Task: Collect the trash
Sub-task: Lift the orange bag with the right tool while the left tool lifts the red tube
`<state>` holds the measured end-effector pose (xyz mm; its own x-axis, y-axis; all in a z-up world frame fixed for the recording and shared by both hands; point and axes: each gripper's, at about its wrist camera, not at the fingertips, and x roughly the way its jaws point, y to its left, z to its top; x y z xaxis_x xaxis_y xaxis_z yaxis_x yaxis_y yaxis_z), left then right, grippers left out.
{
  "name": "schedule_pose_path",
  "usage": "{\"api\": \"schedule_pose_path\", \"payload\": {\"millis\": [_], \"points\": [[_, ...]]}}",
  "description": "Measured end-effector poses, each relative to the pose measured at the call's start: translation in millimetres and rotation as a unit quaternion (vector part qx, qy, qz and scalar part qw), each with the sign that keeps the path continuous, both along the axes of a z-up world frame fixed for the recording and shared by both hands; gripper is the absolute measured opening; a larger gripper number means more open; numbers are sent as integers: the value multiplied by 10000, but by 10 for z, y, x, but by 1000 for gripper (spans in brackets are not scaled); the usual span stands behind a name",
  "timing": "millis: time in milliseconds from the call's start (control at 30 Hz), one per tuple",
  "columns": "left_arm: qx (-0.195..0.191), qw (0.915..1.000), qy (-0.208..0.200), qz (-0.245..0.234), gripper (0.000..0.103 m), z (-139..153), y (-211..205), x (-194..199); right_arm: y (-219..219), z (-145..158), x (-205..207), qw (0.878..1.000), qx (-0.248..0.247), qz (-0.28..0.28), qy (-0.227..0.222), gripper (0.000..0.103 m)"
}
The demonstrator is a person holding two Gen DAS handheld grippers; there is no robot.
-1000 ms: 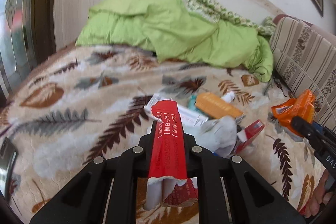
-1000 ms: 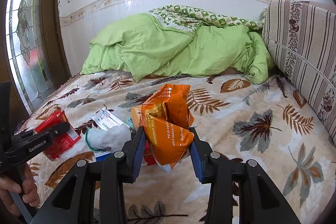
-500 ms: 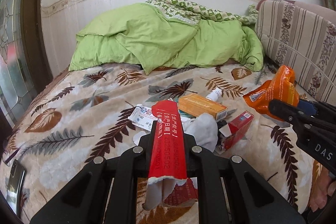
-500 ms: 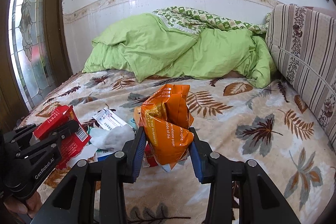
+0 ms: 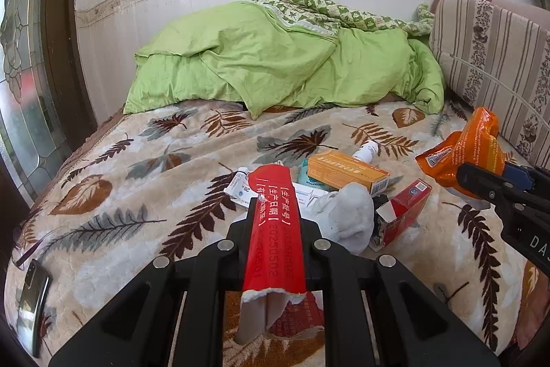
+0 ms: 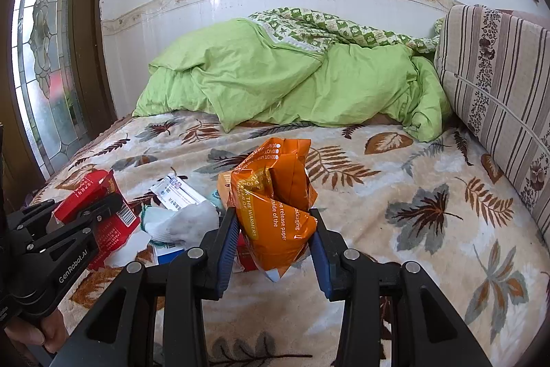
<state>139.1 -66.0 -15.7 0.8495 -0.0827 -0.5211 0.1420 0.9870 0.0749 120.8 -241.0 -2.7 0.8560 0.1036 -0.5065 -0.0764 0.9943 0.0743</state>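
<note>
The left gripper (image 5: 275,222) has its jaws pressed onto a torn red carton (image 5: 275,229) printed with white characters; the carton stands up between them, its ragged white end toward the camera. The right gripper (image 6: 273,229) has its blue-padded jaws clamped on a crumpled orange wrapper (image 6: 275,205), which is lifted clear of the bed (image 6: 412,229) and its leaf-patterned blanket.

On the blanket just beyond the left gripper lies a cluster of litter: a white sock (image 5: 347,215), a long orange box (image 5: 347,171) farther back, an open red box (image 5: 402,212) to its right, a small white bottle (image 5: 366,150) beyond the orange box, and a white printed packet (image 5: 240,186) partly hidden behind the red carton. In the right wrist view the same heap sits to the left of the orange wrapper, between the two grippers.

A dark phone (image 5: 32,294) lies at the near left edge of the bed, well apart from the pile. A rumpled green duvet (image 5: 275,67) fills the far end, and a striped cushion (image 6: 498,74) stands along the right side.
</note>
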Motion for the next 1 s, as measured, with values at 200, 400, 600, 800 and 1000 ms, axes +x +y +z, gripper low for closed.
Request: {"api": "schedule_pose_path", "payload": {"millis": [200,400,600,800,1000], "points": [[-9,10000,5,6,13,3,-7,-8,-17,-6,8,10000,19,-4,18,42],[16,10000,-5,-4,13,0,-8,-21,-10,-4,12,9999,110,-5,38,42],[33,10000,-9,-1,13,-3,-23,-35,-1,1,-7,9999,111,-22,31,42],[39,10000,-10,-14,13,-7,-23,-48,-13,6,-46,9998,140,-99,41,42],[67,10000,-26,-6,13,-9,-29,-61,-32,45,-105,9996,242,-166,21,42]]}}
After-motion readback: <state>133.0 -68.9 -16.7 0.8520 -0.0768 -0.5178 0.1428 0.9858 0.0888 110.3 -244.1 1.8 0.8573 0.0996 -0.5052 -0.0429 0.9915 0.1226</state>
